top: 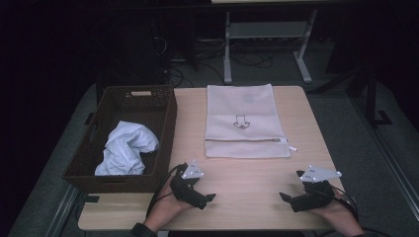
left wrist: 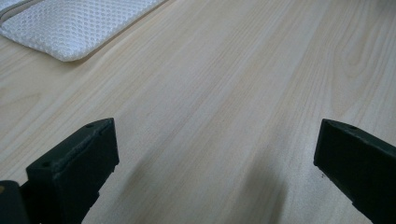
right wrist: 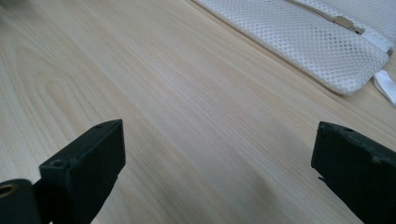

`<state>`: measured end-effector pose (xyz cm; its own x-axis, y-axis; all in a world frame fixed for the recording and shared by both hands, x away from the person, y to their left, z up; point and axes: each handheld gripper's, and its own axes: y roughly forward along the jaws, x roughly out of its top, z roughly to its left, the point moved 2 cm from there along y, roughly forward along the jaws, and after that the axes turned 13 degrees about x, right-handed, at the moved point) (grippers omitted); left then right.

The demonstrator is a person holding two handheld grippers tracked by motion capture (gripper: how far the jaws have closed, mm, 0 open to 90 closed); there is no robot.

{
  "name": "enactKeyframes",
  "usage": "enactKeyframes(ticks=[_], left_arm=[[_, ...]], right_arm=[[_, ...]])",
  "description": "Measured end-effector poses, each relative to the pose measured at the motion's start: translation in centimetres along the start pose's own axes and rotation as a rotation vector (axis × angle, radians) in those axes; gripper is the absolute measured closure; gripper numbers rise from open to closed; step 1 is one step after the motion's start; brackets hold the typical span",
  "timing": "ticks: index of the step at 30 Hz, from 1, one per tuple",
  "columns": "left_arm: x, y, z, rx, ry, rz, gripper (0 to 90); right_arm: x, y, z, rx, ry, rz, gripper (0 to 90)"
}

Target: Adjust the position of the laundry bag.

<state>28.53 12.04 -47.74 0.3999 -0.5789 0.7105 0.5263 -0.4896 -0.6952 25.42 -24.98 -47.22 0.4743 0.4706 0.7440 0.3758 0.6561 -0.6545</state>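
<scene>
High view, mesh bag (top: 245, 121): white, flat, rectangular, zipper running along its near end, a small dark mark at its middle; lies at the table's (top: 237, 197) far edge, mid-width.
High view, basket (top: 143, 106): dark wicker, on the left edge, white cloth (top: 126, 148) bunched inside.
High view, grippers: left gripper (top: 201, 198) and right gripper (top: 291, 197) rest near the near edge, well apart from the bag.
Left gripper view: jaws spread wide over bare wood; bag's rounded corner (left wrist: 70, 28) shows fine honeycomb netting.
Right gripper view: jaws spread wide, nothing between them; bag's zipper pull (right wrist: 344, 22) and a white tab (right wrist: 385, 86) at its corner.
</scene>
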Motion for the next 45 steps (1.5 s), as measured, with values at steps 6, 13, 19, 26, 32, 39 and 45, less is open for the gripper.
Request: enactKeyframes(ticks=[6, 13, 19, 26, 32, 39, 45], left_arm=[[0.2, 0.1, 0.1, 0.001, -0.001, 0.002, 0.0], [0.4, 0.2, 0.5, 0.003, -0.015, -0.003, 0.0], [0.3, 0.2, 0.7, 0.002, -0.022, -0.005, 0.0], [0.3, 0.3, 0.6, -0.004, -0.016, -0.007, 0.0], [0.3, 0.3, 0.5, -0.003, -0.013, -0.004, 0.0], [0.2, 0.2, 0.6, -0.002, -0.02, -0.009, 0.0], [0.3, 0.4, 0.5, -0.005, -0.024, -0.005, 0.0]], right_arm=[[-0.2, -0.1, -0.1, -0.002, 0.006, -0.002, 2.1], [-0.1, 0.0, -0.6, 0.004, 0.013, -0.004, 3.1], [0.4, 0.1, -0.6, 0.02, 0.008, -0.028, 3.0], [1.4, 0.5, -0.8, 0.029, 0.01, -0.055, 3.0], [2.0, 0.6, -1.1, 0.022, 0.01, -0.073, 2.8], [2.9, 0.9, -1.4, 0.028, 0.0, -0.087, 2.8], [3.6, 1.3, -1.7, 0.043, -0.02, -0.086, 2.2]])
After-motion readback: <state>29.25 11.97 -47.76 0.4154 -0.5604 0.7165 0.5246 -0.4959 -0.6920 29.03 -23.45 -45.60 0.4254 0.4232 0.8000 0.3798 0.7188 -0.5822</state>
